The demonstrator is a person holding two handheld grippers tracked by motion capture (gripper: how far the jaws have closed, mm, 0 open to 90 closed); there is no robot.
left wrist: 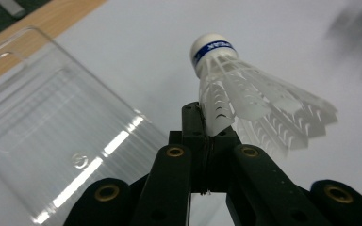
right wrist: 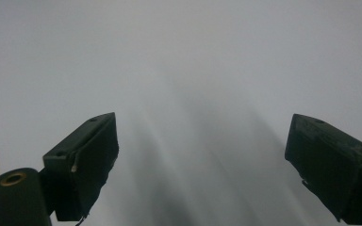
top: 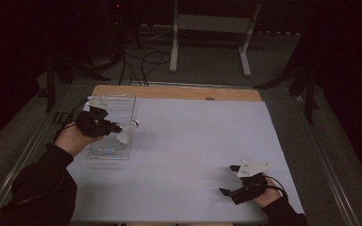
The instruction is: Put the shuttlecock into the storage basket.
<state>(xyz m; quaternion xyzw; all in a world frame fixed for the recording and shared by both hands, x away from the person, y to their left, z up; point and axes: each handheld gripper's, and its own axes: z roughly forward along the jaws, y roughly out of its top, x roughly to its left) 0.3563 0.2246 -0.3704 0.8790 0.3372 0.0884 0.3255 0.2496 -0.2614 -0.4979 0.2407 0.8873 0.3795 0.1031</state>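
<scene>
while the left gripper (top: 115, 128) pinches the white plastic shuttlecock (left wrist: 250, 92) by its skirt edge above the clear plastic tray (top: 122, 106), pickup looks done and placing remains, the right gripper (top: 232, 180) resting released

The shuttlecock (left wrist: 245, 89) is white all over, with a white cork tip ringed by a blue band carrying white lettering; its skirt is a slotted, ribbed lattice. Beside it, the box (left wrist: 42, 127) is clear plastic, streaked with bright reflections. Under both lies a pale grey-white sheet (top: 193, 150), and beyond the box runs a light wooden edge (top: 169, 92). Both grippers (left wrist: 202, 136) (right wrist: 202, 165) are black, the left showing brass-coloured rivets.
</scene>
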